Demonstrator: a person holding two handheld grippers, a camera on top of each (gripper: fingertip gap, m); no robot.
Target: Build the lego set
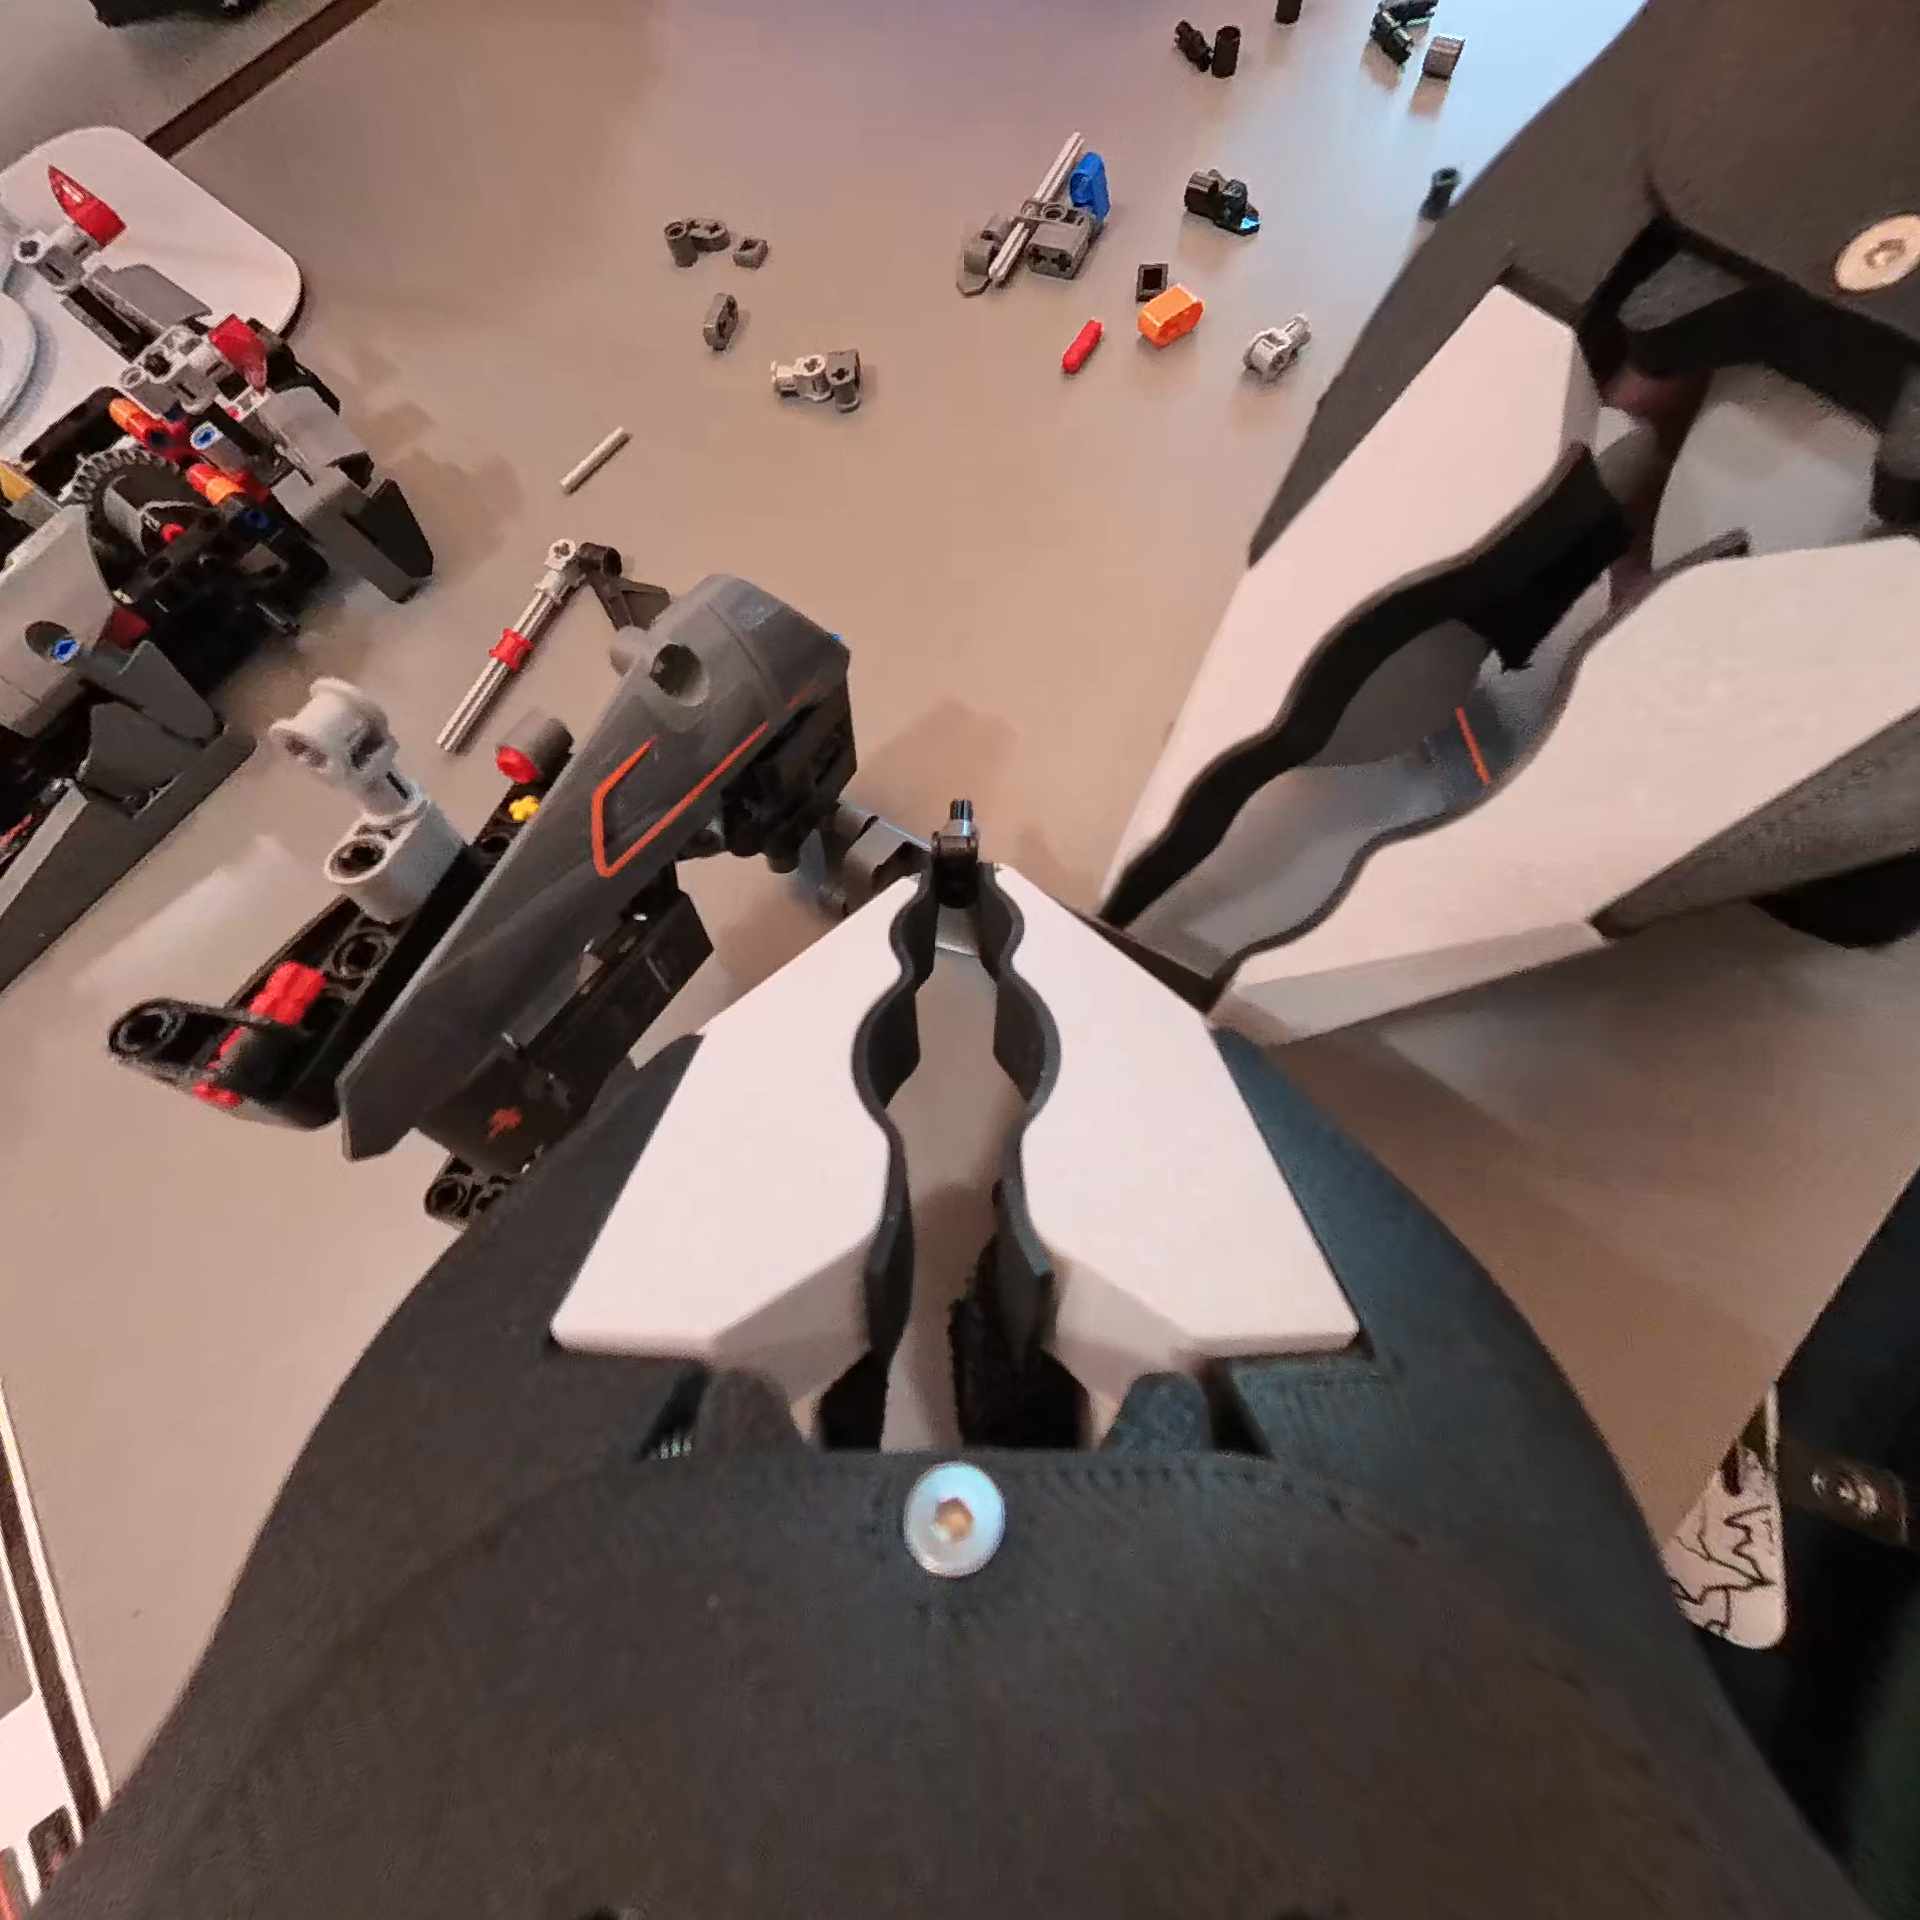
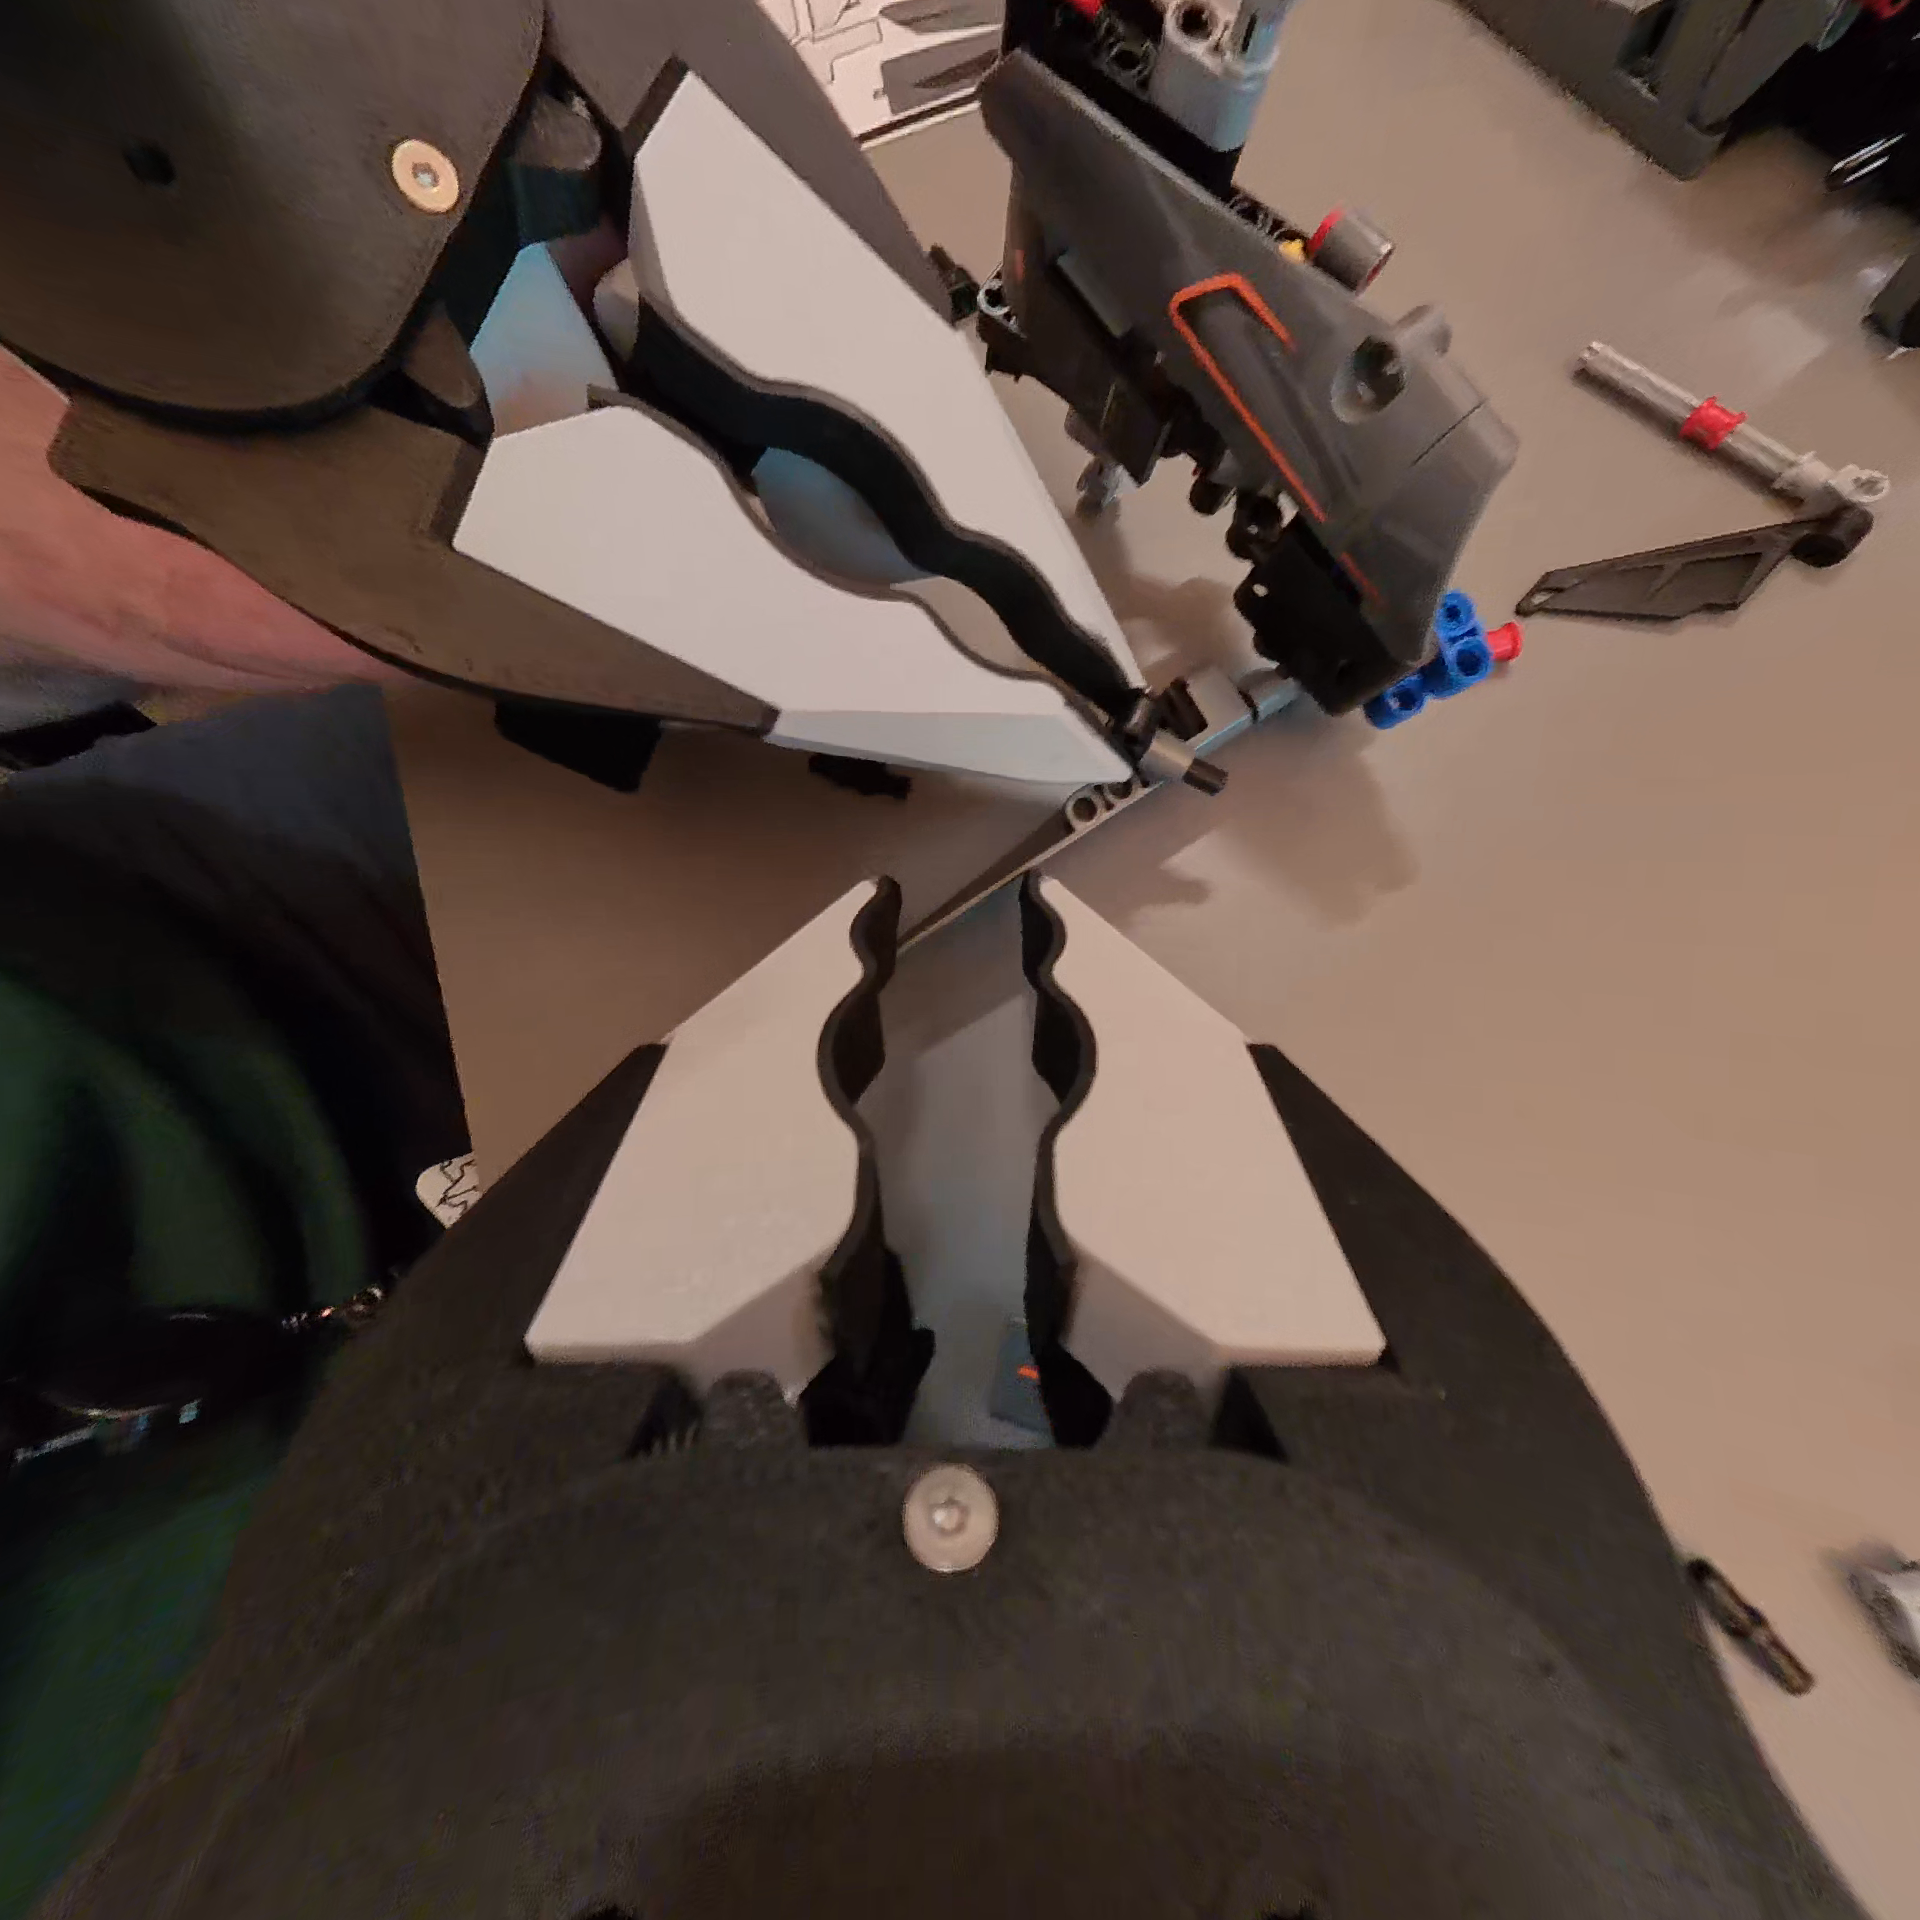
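My left gripper [image 1: 956, 899] is shut on a small black pin connector [image 1: 958, 836] held at its fingertips. It also shows in the right wrist view [image 2: 1130, 740], with the connector [image 2: 1179, 756] right beside the holed tip of a thin dark grey panel [image 2: 1039, 847]. My right gripper [image 2: 956, 914] is shut on that panel, which runs back between its fingers. In the left wrist view, the right gripper [image 1: 1174, 945] comes in from the upper right with the panel [image 1: 1455, 748] between its fingers. A dark grey sub-assembly with an orange line [image 1: 665, 790] [image 2: 1299, 416] stands on the table just beyond.
A larger partly built model [image 1: 156, 499] sits at the left. Loose small parts [image 1: 1039, 229] lie scattered at the back. A grey axle with a red bush [image 1: 509, 655] [image 2: 1714, 426] and a dark wing panel [image 2: 1662, 571] lie near the sub-assembly. An instruction booklet [image 2: 862, 62] lies behind. Only a small space, under 4 cm, lies between the two pairs of fingers. The larger partly built model [image 1: 156, 499] is about 25 centimetres from both grippers' fingertips.
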